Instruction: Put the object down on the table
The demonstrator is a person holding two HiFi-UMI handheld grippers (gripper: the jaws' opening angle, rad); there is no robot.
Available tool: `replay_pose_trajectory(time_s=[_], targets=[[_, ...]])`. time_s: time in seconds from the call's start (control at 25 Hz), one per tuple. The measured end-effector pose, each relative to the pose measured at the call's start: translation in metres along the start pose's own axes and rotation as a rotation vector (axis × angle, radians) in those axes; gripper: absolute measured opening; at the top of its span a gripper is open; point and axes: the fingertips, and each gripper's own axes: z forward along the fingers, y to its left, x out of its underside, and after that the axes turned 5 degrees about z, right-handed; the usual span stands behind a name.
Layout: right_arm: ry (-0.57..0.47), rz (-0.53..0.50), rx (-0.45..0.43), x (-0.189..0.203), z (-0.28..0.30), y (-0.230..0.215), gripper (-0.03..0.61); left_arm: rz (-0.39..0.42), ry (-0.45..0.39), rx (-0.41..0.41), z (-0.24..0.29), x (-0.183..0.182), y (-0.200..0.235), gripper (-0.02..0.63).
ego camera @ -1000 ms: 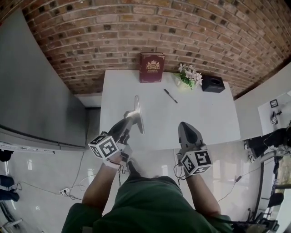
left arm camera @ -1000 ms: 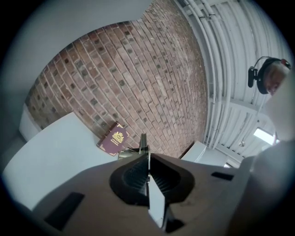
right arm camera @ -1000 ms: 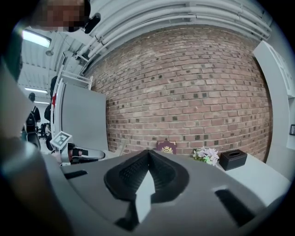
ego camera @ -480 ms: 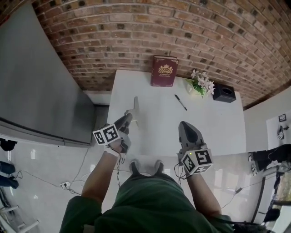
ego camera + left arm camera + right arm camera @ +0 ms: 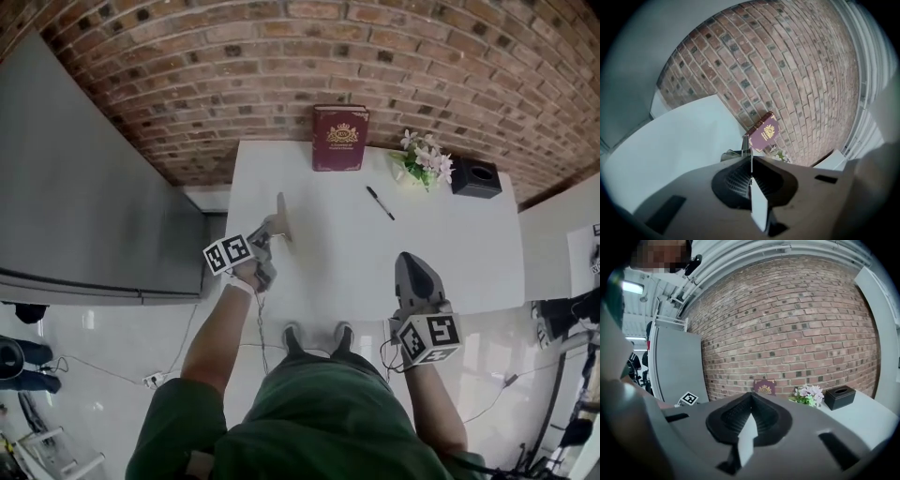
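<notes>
Left gripper (image 5: 269, 229) is clamping the thin grey panel (image 5: 281, 212) on edge, its long side pointing ahead toward the brick wall (image 5: 281, 75) over the table's (image 5: 328, 267) left part, while the right gripper (image 5: 412, 262) is idling closed and empty, well apart.

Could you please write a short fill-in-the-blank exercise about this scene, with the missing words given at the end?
1. The left gripper is shut on a thin flat object, while the jaws of the right gripper hold ____.
2. The red book stands against the ____ wall.
3. The box beside the flowers is ____ in colour.

Missing words: nothing; brick; black
</notes>
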Motion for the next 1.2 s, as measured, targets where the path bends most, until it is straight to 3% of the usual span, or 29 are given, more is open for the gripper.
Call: replay_pose_trajectory(time_s=[0.4,0.84,1.04,1.12,1.2], targets=[[0.047,-0.005,0.127,0.019,-0.031,-0.034,0.003,-0.019,0.093,-0.052,0.051,0.020,0.041,0.011],[0.083,0.001,0.137,0.031,-0.031,-0.026,0.003,-0.092,0.087,-0.091,0.067,0.019,0.065,0.011],[0.079,0.005,0.129,0.030,-0.028,-0.024,0.003,-0.048,0.106,-0.137,0.065,0.021,0.067,0.017],[0.074,0.005,0.119,0.029,-0.025,-0.022,0.003,-0.016,0.121,-0.145,0.062,0.022,0.065,0.116],[0.070,0.006,0.105,0.028,-0.021,-0.019,0.003,0.016,0.119,-0.146,0.057,0.020,0.061,0.150]])
